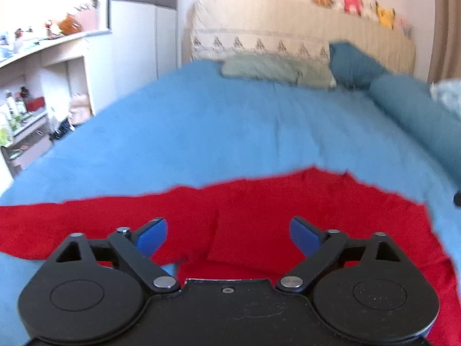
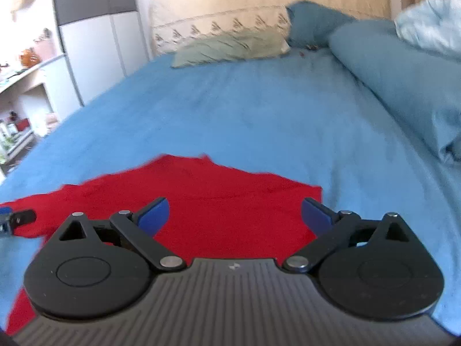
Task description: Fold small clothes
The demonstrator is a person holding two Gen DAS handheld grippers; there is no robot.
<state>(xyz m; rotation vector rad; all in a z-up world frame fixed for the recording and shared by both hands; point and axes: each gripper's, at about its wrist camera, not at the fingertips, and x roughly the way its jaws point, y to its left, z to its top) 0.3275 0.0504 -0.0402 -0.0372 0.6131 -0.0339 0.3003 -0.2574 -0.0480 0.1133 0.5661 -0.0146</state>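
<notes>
Both empty, jaws apart: left gripper, right gripper. Red garment lies crosswise below them at the bed near edge.

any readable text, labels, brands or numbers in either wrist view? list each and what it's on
None readable.
Right gripper body: a small pale mark on the ribbed top, too small to read.
Left gripper body: faint embossed outline, no legible letters.
Headboard cover: a row of repeated motifs, pattern rather than text.
Shelf items: any labels too blurred to read.
Red garment: no print visible.
</notes>
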